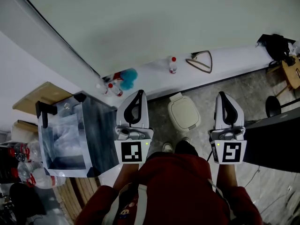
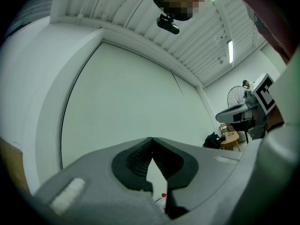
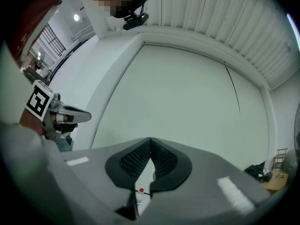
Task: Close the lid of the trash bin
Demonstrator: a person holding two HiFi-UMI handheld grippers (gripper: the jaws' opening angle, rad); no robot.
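Between the left gripper (image 1: 139, 93) and the right gripper (image 1: 222, 95), below them on the floor (image 1: 236, 86), stands the small cream trash bin (image 1: 183, 112), lid (image 1: 186, 118) flat on top. Both grippers are clenched, jaws together, empty.

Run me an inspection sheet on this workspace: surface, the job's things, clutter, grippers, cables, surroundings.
Surface: grey stone floor.
Job's things: white trash bin stands on the floor by the ledge; its lid looks already down.
Clutter: red-capped bottle, wire triangle and blue fluffy item on the white ledge; clear box at left.
Grippers: left gripper and right gripper both shut, empty, touching nothing.
Cables: thin cable on the floor, lower right.
Surroundings: white wall; black bag and wooden table at right.
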